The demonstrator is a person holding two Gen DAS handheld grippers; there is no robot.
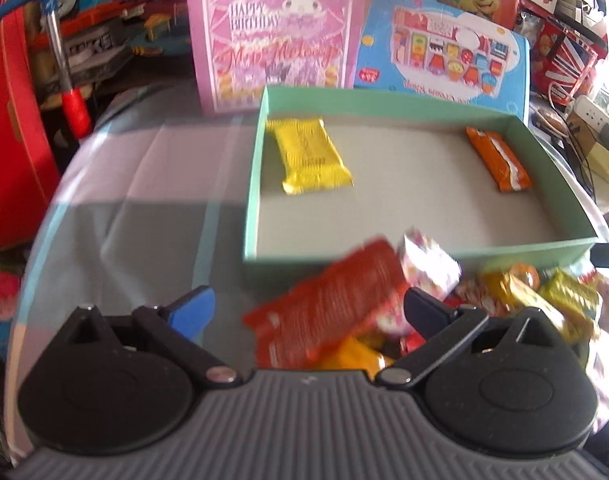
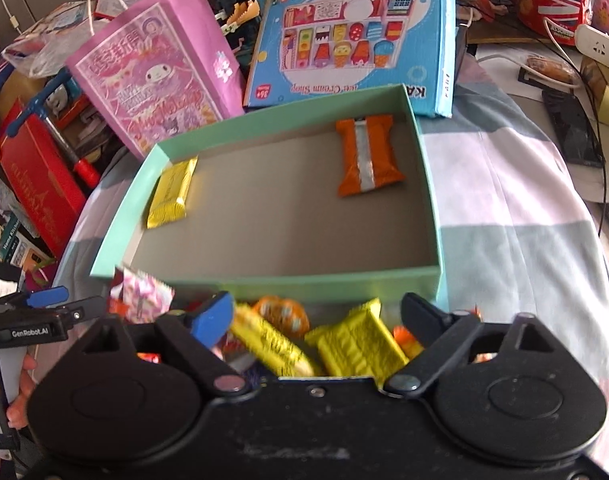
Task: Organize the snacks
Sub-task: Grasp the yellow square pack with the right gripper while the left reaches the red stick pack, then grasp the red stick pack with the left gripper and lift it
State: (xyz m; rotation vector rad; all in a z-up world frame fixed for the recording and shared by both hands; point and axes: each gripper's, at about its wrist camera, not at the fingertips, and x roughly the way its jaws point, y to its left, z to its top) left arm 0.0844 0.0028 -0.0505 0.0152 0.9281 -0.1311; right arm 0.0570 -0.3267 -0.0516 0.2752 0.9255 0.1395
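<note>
A mint-green box (image 2: 420, 152) with a grey-brown floor holds a yellow wrapper (image 2: 170, 192) at its left wall and an orange wrapper with a silver stripe (image 2: 366, 156) toward its right. Behind the box stand a pink cartoon-printed bag (image 2: 160, 76) and a blue carton (image 2: 356, 40).

Bright daylight, fisheye warp, motion blur

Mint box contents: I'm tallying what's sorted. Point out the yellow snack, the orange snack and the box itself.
yellow snack (image 1: 310, 154), left wrist view, middle of wrapper.
orange snack (image 2: 369, 156), right wrist view, silver centre strip.
mint box (image 2: 304, 282), right wrist view, near wall.
</note>
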